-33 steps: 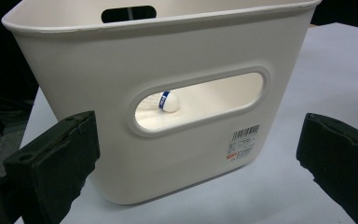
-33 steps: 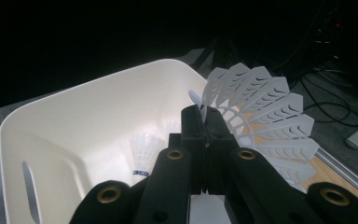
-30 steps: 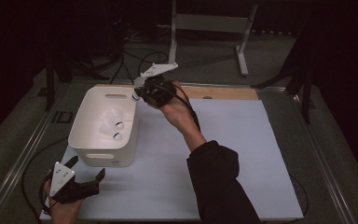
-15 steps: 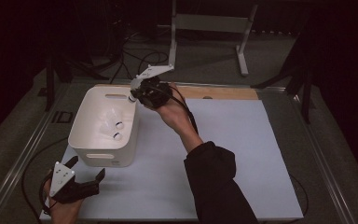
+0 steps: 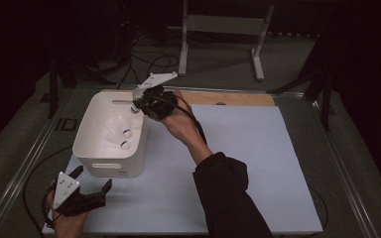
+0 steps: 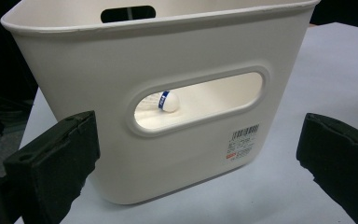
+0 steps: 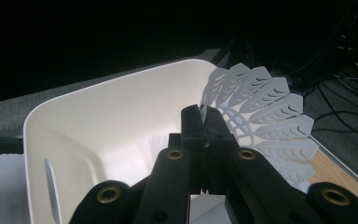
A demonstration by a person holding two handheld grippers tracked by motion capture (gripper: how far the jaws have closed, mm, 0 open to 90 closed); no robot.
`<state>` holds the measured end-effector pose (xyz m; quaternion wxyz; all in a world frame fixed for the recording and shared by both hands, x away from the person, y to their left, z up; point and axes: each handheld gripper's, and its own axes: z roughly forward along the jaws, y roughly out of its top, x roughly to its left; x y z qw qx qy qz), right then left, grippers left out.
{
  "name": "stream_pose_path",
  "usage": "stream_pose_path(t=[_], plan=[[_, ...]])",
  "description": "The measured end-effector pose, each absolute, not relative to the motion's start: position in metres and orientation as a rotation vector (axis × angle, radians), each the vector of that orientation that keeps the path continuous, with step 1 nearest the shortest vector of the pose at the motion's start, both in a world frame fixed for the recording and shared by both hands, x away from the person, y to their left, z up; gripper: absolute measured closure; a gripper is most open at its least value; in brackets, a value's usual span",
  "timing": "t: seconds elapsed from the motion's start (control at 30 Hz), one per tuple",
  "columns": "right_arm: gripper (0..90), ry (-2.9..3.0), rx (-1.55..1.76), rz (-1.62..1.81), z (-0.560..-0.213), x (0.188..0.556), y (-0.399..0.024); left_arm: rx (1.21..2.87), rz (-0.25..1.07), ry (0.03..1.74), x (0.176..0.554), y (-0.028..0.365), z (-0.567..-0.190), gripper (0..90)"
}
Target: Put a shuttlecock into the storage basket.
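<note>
At seven o'clock on the table (image 5: pixel 258 148), the left gripper (image 5: pixel 93 187) rests, fingers spread. The white bin (image 5: pixel 92 148) holds two shuttlecocks (image 5: pixel 125 139). Over its one o'clock rim, the right gripper (image 5: pixel 135 106) pinches another shuttlecock (image 7: pixel 265 116).

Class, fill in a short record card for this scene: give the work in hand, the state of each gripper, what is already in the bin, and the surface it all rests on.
Work: putting shuttlecocks into the white bin
Right gripper: shut on a white shuttlecock, pinching its skirt edge, above the bin's far rim
Left gripper: open, holding nothing, facing the bin's handle side
In bin: two shuttlecocks; one with a blue band shows through the handle slot
Surface: white mat on the table
</note>
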<state>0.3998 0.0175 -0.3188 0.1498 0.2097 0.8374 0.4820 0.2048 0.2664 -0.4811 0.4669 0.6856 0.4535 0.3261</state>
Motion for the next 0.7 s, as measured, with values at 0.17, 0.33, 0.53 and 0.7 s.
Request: stream_pose_path(t=[0.17,0.33,0.53,0.7], plan=[[89.0,2.428,0.582,1.386,-0.321,0.397,0.023,1.683,0.799,1.114,0.205,0.267,-0.481,0.2],[89.0,2.441,0.558,1.393,-0.323,0.394,0.027,1.682,0.798,1.113,0.205,0.267,-0.481,0.2],[89.0,2.455,0.521,1.393,-0.323,0.391,0.031,1.682,0.799,1.114,0.205,0.267,-0.481,0.2],[88.9,2.468,0.513,1.398,-0.324,0.390,0.033,1.684,0.798,1.113,0.205,0.267,-0.481,0.2]])
